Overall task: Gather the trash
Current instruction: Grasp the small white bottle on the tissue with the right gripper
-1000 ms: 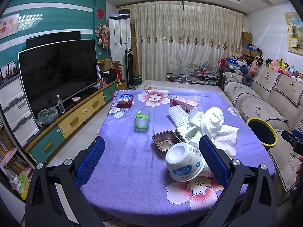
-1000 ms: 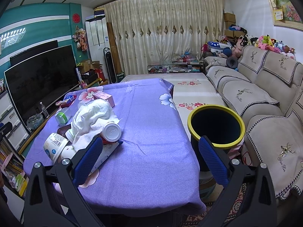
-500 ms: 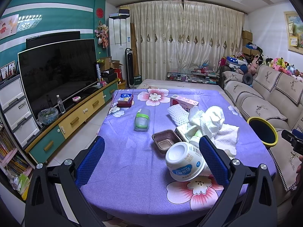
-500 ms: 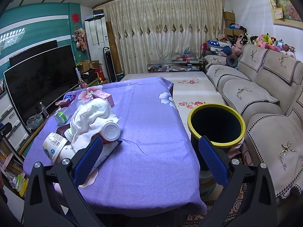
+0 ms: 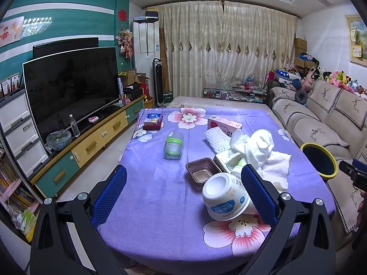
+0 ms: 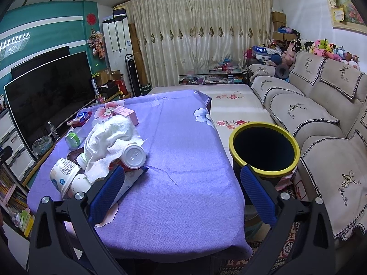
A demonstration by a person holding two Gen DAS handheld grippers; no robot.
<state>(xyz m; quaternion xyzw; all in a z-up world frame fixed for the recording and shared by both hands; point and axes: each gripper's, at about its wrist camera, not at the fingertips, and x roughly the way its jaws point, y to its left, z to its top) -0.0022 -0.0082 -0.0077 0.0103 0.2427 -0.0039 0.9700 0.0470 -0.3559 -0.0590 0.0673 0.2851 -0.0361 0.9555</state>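
Observation:
Trash lies on a purple flowered tablecloth (image 5: 146,206). A tipped white paper bowl (image 5: 226,199) rests near my left gripper's right finger. Behind it sit a brown plastic tray (image 5: 200,171), a white crumpled towel (image 5: 257,146), a tissue box (image 5: 223,161), a foam net (image 5: 215,138), a pink box (image 5: 224,123) and a green-banded jar (image 5: 173,146). My left gripper (image 5: 183,190) is open, holding nothing. My right gripper (image 6: 183,190) is open above the cloth (image 6: 183,160). The black bin with a yellow rim (image 6: 263,151) stands beside the table, at its right finger. The towel (image 6: 110,137), a white cup (image 6: 134,155) and the bowl (image 6: 63,174) lie left.
A TV (image 5: 68,87) on a low cabinet (image 5: 91,142) lines the left wall. A beige sofa (image 6: 321,114) with soft toys runs along the right. A red and blue box (image 5: 152,121) sits at the table's far left. The other gripper (image 5: 353,174) shows at the right edge.
The right view has shifted slightly, so the bin sits a little higher and nearer in frame. The left view is nearly unchanged.

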